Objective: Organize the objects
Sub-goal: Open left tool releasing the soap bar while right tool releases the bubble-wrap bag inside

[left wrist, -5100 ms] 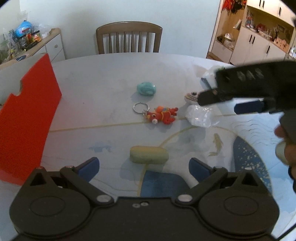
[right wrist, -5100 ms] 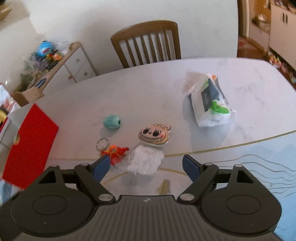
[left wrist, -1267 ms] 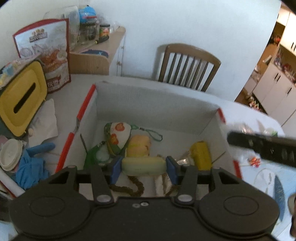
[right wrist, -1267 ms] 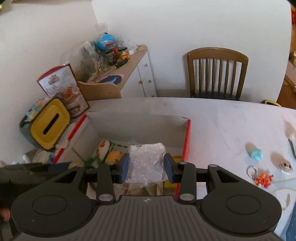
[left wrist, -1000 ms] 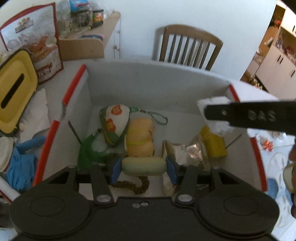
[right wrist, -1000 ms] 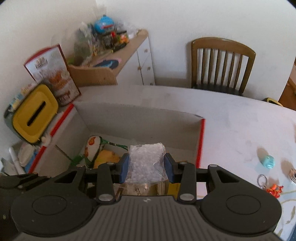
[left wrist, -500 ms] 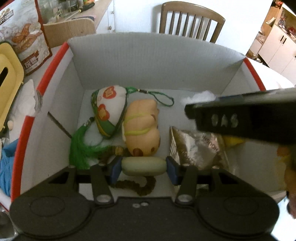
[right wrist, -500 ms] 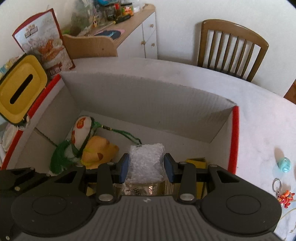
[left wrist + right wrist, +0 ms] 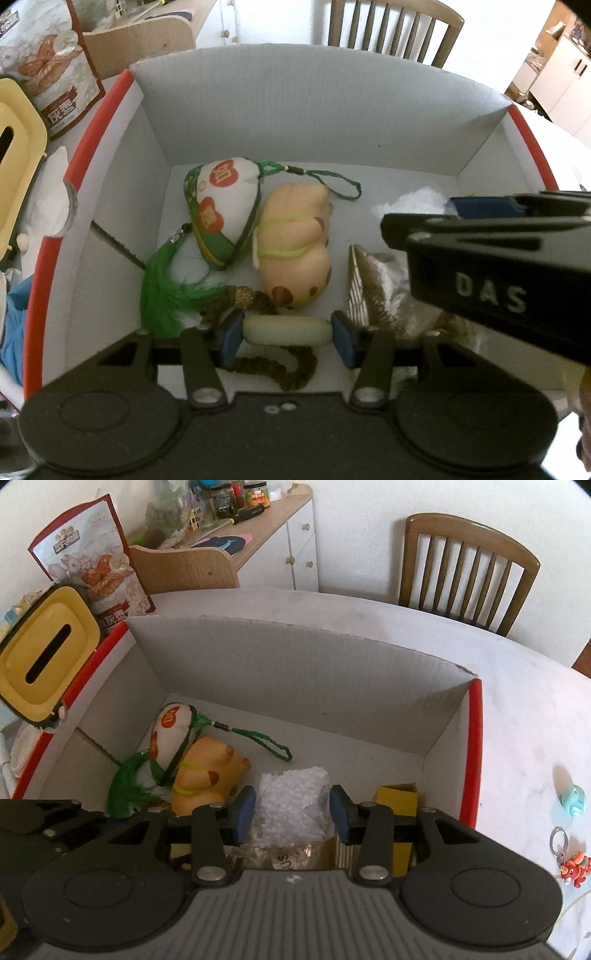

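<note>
- Our left gripper (image 9: 287, 331) pinches the pale green bar (image 9: 286, 330) low inside the box (image 9: 295, 110).
- Our right gripper (image 9: 291, 809) is opening; the white bag (image 9: 291, 805) sits between its pads, over the box floor.

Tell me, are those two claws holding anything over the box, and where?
The left gripper clamps a pale green bar by its two ends. The right gripper is opening; its pads have let go of the white bag between them.
</note>
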Motion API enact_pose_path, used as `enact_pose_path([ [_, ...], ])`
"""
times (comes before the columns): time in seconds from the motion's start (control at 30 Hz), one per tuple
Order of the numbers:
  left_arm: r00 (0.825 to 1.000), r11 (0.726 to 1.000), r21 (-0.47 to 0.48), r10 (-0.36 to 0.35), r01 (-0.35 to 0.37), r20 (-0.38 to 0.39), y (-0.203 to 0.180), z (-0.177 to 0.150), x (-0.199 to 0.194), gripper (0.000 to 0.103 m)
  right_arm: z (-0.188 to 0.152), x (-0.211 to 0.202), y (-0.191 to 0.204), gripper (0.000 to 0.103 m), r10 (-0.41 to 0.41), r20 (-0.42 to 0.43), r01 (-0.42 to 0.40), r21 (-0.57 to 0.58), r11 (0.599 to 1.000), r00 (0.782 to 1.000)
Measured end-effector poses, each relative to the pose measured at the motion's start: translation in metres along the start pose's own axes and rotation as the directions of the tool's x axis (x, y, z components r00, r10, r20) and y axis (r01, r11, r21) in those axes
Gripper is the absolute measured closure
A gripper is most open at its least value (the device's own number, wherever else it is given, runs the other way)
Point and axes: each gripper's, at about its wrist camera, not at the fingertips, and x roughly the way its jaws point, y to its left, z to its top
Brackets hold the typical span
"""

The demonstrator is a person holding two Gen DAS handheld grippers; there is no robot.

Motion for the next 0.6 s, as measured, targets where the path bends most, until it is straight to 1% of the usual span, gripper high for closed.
enact_pose_path([
  [0.07, 1.000, 1.000, -0.001, 0.000, 0.000, -0.002, -0.001, -0.001, -0.001, 0.050, -0.002, -0.006, 0.000, 0.048, 0.001, 0.014, -0.001, -0.001, 1.000, 1.000],
  [0.13, 1.000, 1.000, -0.010, -0.014, 0.014, 0.003, 0.000, -0.002, -0.002, 0.039, -0.003, -0.011, -0.001, 0.047, -0.002, 0.018, 0.002, 0.003, 1.000, 1.000],
  [0.2, 1.000, 1.000, -0.018, -0.025, 0.025, 0.014, 0.001, -0.003, -0.005, 0.034, -0.006, -0.017, -0.001, 0.047, -0.002, 0.023, 0.002, 0.008, 1.000, 1.000],
  [0.33, 0.999, 0.999, -0.029, -0.034, 0.035, 0.026, 0.001, -0.008, -0.011, 0.030, -0.011, -0.033, -0.004, 0.047, 0.006, 0.037, -0.007, 0.025, 1.000, 0.999],
  [0.37, 0.999, 0.999, -0.035, -0.037, 0.038, 0.033, 0.001, -0.009, -0.013, 0.030, -0.013, -0.039, -0.005, 0.045, 0.008, 0.043, -0.009, 0.029, 1.000, 0.999],
  [0.4, 0.998, 0.998, -0.039, -0.039, 0.041, 0.040, 0.001, -0.010, -0.016, 0.029, -0.014, -0.043, -0.005, 0.041, 0.008, 0.050, -0.010, 0.030, 1.000, 0.999],
  [0.43, 0.998, 0.998, -0.044, -0.044, 0.046, 0.049, 0.001, -0.012, -0.019, 0.029, -0.015, -0.049, -0.005, 0.040, 0.011, 0.058, -0.012, 0.030, 0.999, 0.998],
  [0.6, 0.992, 0.996, -0.070, -0.045, 0.054, 0.120, 0.002, -0.021, -0.042, 0.029, -0.023, -0.078, -0.003, 0.040, 0.019, 0.096, -0.022, 0.031, 0.999, 0.995],
])
